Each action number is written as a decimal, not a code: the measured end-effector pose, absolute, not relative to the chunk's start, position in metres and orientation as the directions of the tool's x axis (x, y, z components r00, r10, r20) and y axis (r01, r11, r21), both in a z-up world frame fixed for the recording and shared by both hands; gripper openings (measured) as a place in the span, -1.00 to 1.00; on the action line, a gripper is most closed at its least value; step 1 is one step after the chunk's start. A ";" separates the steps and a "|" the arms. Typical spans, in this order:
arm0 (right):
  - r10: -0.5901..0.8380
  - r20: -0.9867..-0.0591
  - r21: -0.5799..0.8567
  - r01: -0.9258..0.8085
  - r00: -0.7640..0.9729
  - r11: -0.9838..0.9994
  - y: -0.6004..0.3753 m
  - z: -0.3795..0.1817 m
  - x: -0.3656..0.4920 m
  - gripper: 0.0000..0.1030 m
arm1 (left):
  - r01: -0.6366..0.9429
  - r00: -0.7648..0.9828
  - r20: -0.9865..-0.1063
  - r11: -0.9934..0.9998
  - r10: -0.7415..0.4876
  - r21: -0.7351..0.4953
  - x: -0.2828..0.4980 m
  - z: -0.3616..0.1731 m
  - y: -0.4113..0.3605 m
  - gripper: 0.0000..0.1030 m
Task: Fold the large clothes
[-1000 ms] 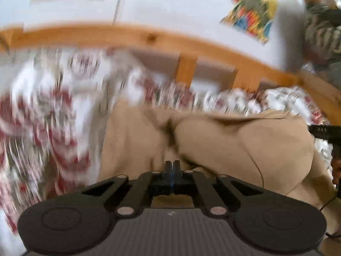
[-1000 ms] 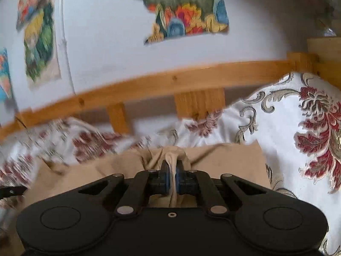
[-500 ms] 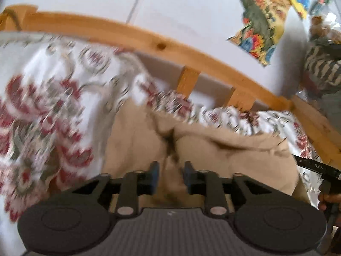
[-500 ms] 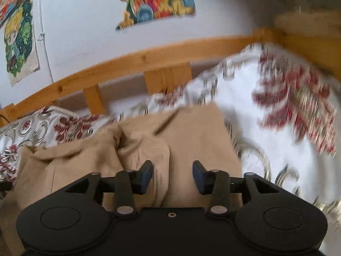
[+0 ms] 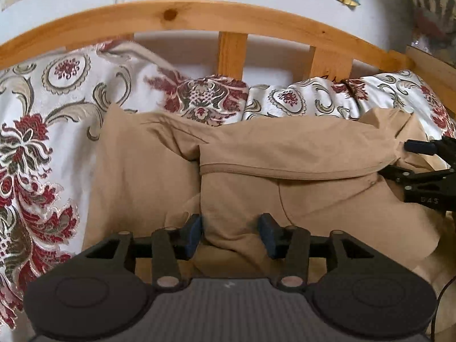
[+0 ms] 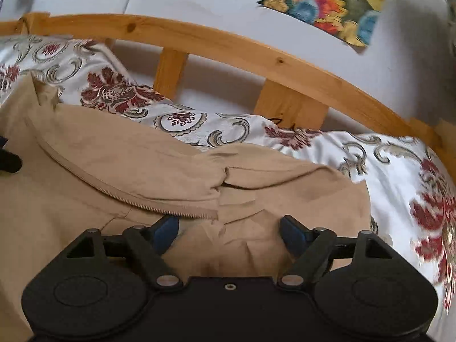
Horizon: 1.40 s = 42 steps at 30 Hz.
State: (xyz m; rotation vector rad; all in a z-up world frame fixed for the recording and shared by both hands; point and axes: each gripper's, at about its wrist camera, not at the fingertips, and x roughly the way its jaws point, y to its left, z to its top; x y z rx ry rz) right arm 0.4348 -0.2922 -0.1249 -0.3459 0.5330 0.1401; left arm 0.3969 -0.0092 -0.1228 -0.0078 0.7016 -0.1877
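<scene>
- The left gripper (image 5: 230,235) has its jaws opening; a fold of the tan garment (image 5: 285,154) stands between the blue pads, but they do not press on it.
- The right gripper (image 6: 229,233) also has its jaws opening, wider, and the cloth under it lies free.
- The garment lies on the flowered bedspread (image 5: 42,119), folded over toward the wooden bed rail (image 5: 199,17), with a zipper edge (image 6: 119,196) running across it.
- I judge the cloth soft, limp and rather light; it will sag and slide. The best places to hold look like the hem corners or the thick zipper seam.
- One second earlier both grippers were closed on bunched cloth; now the cloth is released and lies flatter.
</scene>
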 end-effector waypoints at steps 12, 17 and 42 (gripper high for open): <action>0.152 -0.517 -0.109 -0.241 0.842 0.964 -0.341 -0.079 0.332 0.79 | 0.221 0.772 -0.604 0.974 -0.200 -0.040 0.307 -0.088 -0.017 0.95; 0.194 -0.519 -0.050 -0.256 0.832 0.965 -0.316 -0.060 0.253 0.93 | 0.268 0.776 -0.593 0.963 -0.216 0.001 0.238 -0.072 -0.023 0.99; 0.116 -0.756 -0.332 -0.530 0.644 0.781 -0.234 -0.103 0.093 0.57 | 0.442 0.551 -0.757 0.892 -0.350 -0.090 0.106 -0.132 -0.092 0.99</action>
